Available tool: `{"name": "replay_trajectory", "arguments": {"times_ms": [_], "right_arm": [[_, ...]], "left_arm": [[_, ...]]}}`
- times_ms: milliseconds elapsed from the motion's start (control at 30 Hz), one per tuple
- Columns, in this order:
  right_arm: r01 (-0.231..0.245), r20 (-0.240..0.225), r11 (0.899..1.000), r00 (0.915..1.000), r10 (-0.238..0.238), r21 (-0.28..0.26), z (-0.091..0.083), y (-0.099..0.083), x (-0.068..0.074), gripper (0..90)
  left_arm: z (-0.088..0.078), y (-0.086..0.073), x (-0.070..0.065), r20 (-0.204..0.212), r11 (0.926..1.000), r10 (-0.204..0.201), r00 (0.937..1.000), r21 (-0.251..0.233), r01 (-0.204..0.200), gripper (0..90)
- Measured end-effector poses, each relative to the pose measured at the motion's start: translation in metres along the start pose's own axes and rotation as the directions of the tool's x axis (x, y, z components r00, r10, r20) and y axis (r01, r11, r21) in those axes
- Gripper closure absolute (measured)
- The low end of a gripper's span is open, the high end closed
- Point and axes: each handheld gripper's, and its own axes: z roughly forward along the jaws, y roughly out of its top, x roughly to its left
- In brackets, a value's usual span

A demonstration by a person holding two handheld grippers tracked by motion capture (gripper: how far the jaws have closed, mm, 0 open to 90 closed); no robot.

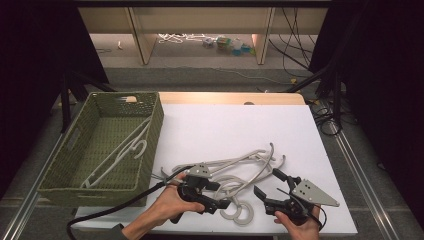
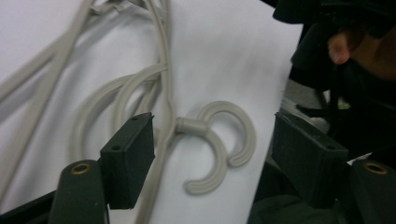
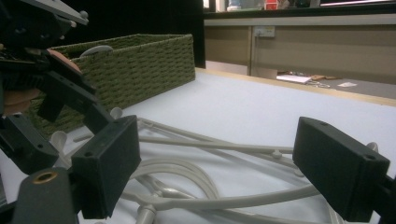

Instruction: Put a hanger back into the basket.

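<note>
Several beige plastic hangers point(image 1: 250, 160) lie tangled on the white table point(image 1: 225, 120). My left gripper point(image 1: 222, 196) hovers low over their hooks, open. In the left gripper view its jaws point(image 2: 212, 140) straddle a hanger stem point(image 2: 166, 93) and a double hook point(image 2: 250, 133) without the pads touching either. My right gripper point(image 1: 267, 182) stands open at the pile's right end, near the table's front edge. In the right gripper view its jaws point(image 3: 215, 158) frame hanger bars point(image 3: 210, 147) that lie flat on the table. One more hanger point(image 1: 125, 150) lies inside the green woven basket point(image 1: 152, 135).
The basket point(image 3: 140, 65) stands along the table's left side. The other hand and its gripper point(image 3: 60, 88) sit close at the left of the right gripper view. Past the table's far wooden edge point(image 1: 230, 97) are carpet, cables and furniture legs.
</note>
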Motion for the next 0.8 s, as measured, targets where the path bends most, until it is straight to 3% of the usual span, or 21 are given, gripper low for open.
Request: {"name": "replay_trajectory", "arguments": {"times_ms": [67, 167, 333, 533, 733, 800], "right_arm": [[0.007, 0.011, 1.000, 0.9999, -0.007, 0.001, -0.001, 0.000, 0.000, 15.7], [-0.001, 0.003, 1.000, 1.0000, 0.001, -0.021, 0.001, -0.001, -0.001, 15.7], [0.002, 0.012, 1.000, 0.9999, -0.002, 0.011, 0.000, 0.000, 0.000, 15.7], [0.005, 0.002, 1.000, 1.0000, -0.005, 0.002, 0.002, -0.001, 0.000, 15.7], [0.004, -0.003, 1.000, 1.0000, -0.004, 0.008, 0.001, -0.001, 0.000, 15.7], [0.003, -0.003, 1.000, 1.0000, -0.003, 0.016, 0.001, -0.001, 0.000, 15.7]], "left_arm": [[0.005, -0.002, 0.005, -0.039, 0.9997, -0.012, 0.9992, 0.022, 0.013, 31.2], [0.011, -0.003, 0.008, -0.058, 0.9994, 0.011, 0.9982, 0.035, -0.009, 33.0], [0.021, -0.007, 0.009, -0.044, 0.9972, 0.028, 0.9986, 0.071, -0.025, 37.9], [0.031, -0.014, 0.010, -0.071, 0.9933, 0.051, 0.9962, 0.107, -0.043, 42.0], [0.034, -0.014, 0.013, -0.067, 0.9936, 0.053, 0.9963, 0.103, -0.046, 46.1], [0.035, -0.014, 0.011, -0.078, 0.9911, 0.075, 0.9941, 0.115, -0.066, 46.1]]}}
